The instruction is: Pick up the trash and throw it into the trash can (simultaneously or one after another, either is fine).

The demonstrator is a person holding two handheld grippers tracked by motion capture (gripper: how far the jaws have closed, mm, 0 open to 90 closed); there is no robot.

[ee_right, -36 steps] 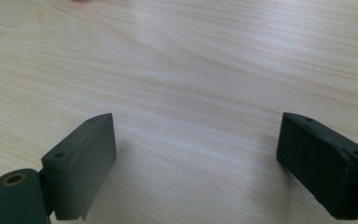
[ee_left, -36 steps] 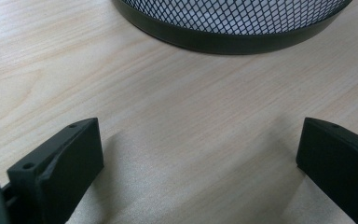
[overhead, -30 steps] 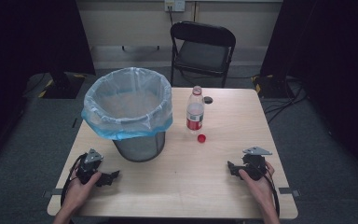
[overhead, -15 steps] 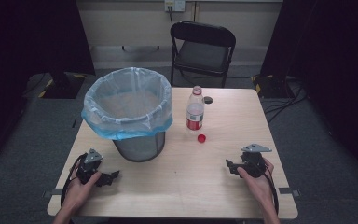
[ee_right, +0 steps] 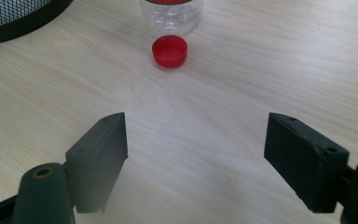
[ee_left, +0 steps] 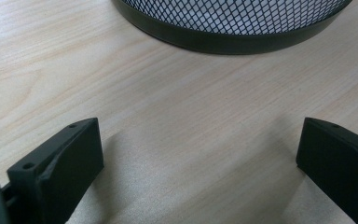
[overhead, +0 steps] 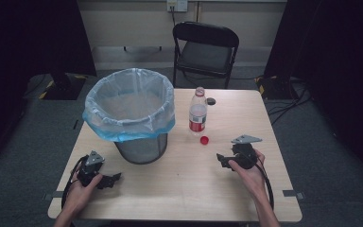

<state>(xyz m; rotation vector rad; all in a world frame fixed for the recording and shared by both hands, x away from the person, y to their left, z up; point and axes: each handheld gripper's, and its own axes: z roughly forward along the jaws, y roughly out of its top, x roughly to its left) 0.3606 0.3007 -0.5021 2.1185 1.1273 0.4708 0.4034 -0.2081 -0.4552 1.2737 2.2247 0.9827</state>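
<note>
The right tongs (overhead: 223,160) stand wide with nothing between the jaws; they have closed in a little from their widest over the last second, and bare wood shows between them in the right gripper view (ee_right: 193,154). Compared with the picture a second ago, this hand has lifted off the surface (overhead: 246,113) and crept forward and inward, so the tongs now point at the red cap (ee_right: 169,50), which lies open side up straight ahead of them, just in front of the foot of the bottle (ee_right: 170,11). From above, the cap (overhead: 204,139) lies just beside the standing, uncapped bottle (overhead: 198,112), between the bottle and the right tongs, still apart from the jaws. The left tongs (overhead: 112,179) are also wide and empty, low over the near left part of the surface, where they have kept their place; the left gripper view (ee_left: 196,163) looks past them to the mesh foot of the bin (ee_left: 233,23). The bin (overhead: 130,113), lined with a pale blue bag, stands to the left of the bottle. I judge the rise and advance of the right hand as the start of a reach for the cap or the bottle, with nothing grasped yet and the bin the likely place for it.
</note>
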